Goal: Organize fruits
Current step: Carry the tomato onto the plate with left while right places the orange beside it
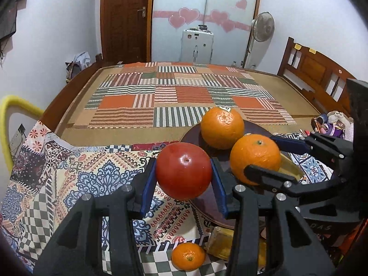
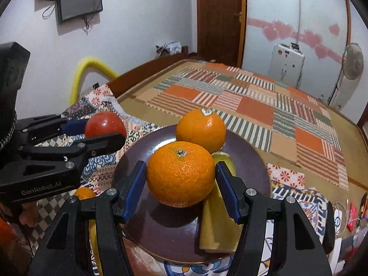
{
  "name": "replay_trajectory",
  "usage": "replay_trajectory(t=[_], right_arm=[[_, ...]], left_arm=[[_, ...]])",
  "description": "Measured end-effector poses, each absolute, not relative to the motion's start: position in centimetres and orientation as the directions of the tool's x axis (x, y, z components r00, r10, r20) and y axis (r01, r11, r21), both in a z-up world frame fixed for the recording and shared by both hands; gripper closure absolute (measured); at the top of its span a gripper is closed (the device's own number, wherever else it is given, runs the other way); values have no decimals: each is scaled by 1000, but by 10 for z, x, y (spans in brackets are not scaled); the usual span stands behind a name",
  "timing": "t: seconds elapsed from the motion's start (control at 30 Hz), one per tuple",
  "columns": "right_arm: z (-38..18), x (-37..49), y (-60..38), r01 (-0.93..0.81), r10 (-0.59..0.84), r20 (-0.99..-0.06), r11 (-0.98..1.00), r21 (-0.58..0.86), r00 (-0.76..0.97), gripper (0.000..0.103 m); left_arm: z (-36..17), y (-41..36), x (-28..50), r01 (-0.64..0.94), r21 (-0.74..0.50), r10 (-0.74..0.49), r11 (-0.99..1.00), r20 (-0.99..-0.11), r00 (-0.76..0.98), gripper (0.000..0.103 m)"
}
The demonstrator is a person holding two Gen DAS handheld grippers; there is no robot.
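- The round dark brown plate (image 2: 142, 142) rests on the patterned patchwork cloth (image 1: 69, 172), before the bed with the striped quilt (image 1: 184, 96)
- On the plate, the sticker-topped orange (image 2: 201, 130) sits behind the large orange (image 2: 181, 173) held in the right claw (image 2: 181, 186)
- The red round apple (image 1: 184, 170), held in the left claw (image 1: 184, 187), is left of the plate
- A small orange mandarin (image 1: 188, 255) lies on the cloth, nearer than the plate

Each camera sits just behind its own jaws and looks forward and downward along them, very close to the fruit. The left wrist view faces straight down the bed (image 1: 184, 96) toward the door (image 1: 124, 18). The right wrist view looks from farther right, angled leftward. Both share the dark plate (image 2: 142, 151), the sticker-topped orange (image 1: 222, 127) and the bed beyond.
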State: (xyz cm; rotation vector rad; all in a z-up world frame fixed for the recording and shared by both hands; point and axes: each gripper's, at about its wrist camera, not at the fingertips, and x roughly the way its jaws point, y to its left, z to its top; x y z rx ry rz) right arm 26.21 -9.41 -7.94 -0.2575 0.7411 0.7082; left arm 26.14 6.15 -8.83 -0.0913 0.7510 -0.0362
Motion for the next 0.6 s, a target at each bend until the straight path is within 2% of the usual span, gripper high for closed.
replay_trajectory(t=[0.37,0.6], right_arm=[[-82,265,-90,-680,495,-715,732,37,494,44],[-69,262,-103,-665,496,-688,746,26,529,41]], left_arm=[[-97,56,274,24,-101,-89,995,-714,695,58],[-102,52,281,40,-104,-104,994,-731,675,58]])
